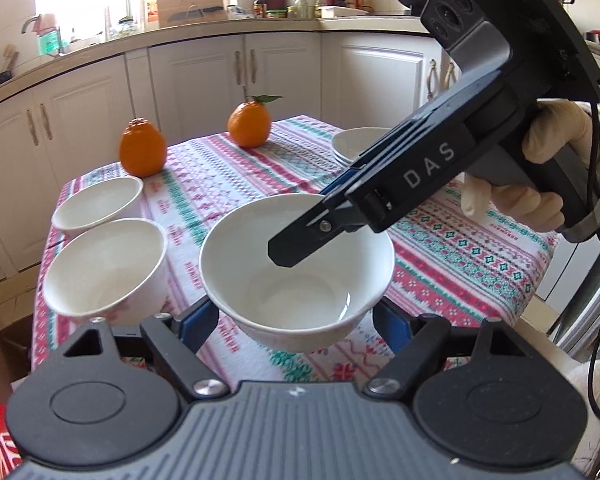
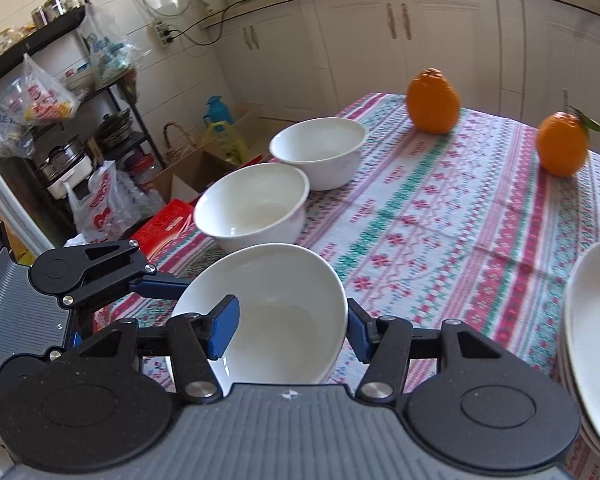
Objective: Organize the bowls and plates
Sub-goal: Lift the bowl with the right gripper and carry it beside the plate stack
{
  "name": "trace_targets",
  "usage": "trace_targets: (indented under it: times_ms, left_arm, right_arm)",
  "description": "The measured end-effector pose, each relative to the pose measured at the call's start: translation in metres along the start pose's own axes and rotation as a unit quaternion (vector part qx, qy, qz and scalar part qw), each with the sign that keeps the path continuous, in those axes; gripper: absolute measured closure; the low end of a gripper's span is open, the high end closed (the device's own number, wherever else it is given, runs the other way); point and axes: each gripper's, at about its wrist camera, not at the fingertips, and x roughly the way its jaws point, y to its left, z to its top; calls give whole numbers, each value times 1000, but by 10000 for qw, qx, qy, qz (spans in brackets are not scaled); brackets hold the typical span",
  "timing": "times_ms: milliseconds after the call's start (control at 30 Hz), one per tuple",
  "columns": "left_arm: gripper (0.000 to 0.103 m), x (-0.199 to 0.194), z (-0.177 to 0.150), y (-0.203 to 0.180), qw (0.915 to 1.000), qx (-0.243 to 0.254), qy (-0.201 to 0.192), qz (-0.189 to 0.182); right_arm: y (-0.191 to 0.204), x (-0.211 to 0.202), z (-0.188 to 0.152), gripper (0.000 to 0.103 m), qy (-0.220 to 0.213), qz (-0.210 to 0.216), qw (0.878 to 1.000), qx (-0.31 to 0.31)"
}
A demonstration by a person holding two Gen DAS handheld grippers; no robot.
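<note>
A white bowl (image 1: 300,292) (image 2: 284,320) hangs a little above the patterned tablecloth (image 1: 440,248), held from two sides. My left gripper (image 1: 294,318) spans its width, a blue pad pressed on each outer side. My right gripper (image 1: 300,228) (image 2: 290,332) comes in from the right and pinches the bowl's wall, one finger (image 2: 224,328) inside and the other (image 2: 358,336) outside. Two more white bowls (image 1: 104,268) (image 1: 98,204) stand side by side at the table's left edge. Stacked white plates (image 1: 356,144) (image 2: 596,340) sit at the right.
Two oranges (image 1: 142,152) (image 1: 249,122) stand at the far side of the table. A gloved hand (image 1: 540,152) holds the right gripper's handle. White cabinets ring the room. A red box (image 2: 168,224), cartons and bags lie on the floor left of the table.
</note>
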Motion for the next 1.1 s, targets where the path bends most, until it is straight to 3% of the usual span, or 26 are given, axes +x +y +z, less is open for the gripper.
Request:
trace_targets:
  times_ms: [400, 1100]
  left_arm:
    - [19, 31, 14, -10, 9994, 116, 50, -310]
    - [19, 48, 15, -9, 9992, 27, 106, -397]
  right_arm:
    - [-32, -11, -9, 41, -76, -383, 9989, 256]
    - [-50, 0, -15, 37, -20, -457, 9978, 486]
